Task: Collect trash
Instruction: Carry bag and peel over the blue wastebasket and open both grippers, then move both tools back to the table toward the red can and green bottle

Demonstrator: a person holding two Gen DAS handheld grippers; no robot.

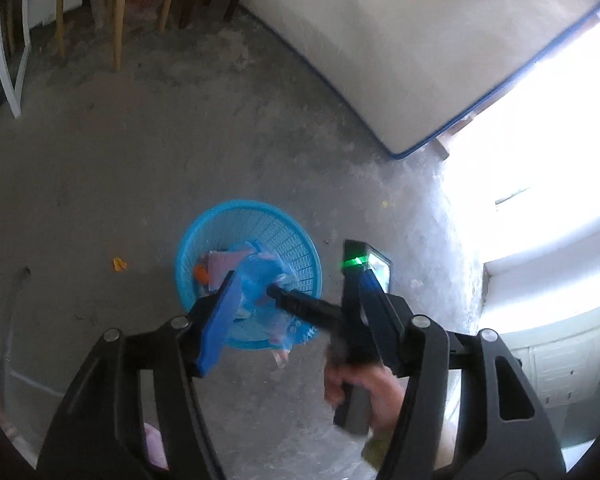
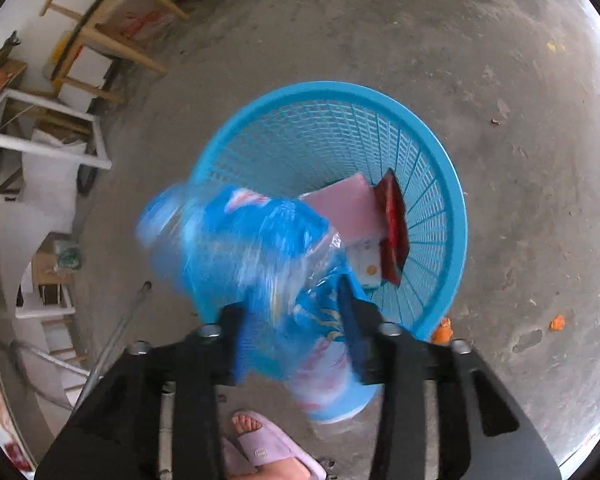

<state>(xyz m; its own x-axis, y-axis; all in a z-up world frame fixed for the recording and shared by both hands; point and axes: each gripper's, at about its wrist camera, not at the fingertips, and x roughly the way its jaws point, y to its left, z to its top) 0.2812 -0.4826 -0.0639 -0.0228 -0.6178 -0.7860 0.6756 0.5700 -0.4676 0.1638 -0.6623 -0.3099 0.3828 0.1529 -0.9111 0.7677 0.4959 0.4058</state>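
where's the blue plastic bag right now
In the right wrist view the blue plastic bag sits centre-left, clamped in the right gripper just above the near rim of the blue basket.

Blue plastic bag [image 2: 256, 264] is motion-blurred in right wrist view; print unreadable, and whether the jaws pinch it or it hangs loose between them can't be told. It hides the near rim of the blue basket [image 2: 440, 168] and part of the pink packet [image 2: 348, 208]. Red wrapper [image 2: 394, 228] too small to identify. Slippered foot [image 2: 268, 444] cut by bottom edge. Left wrist view: doorway [image 1: 552, 128] blown out white; orange scrap [image 1: 119, 264] on floor too small to name.
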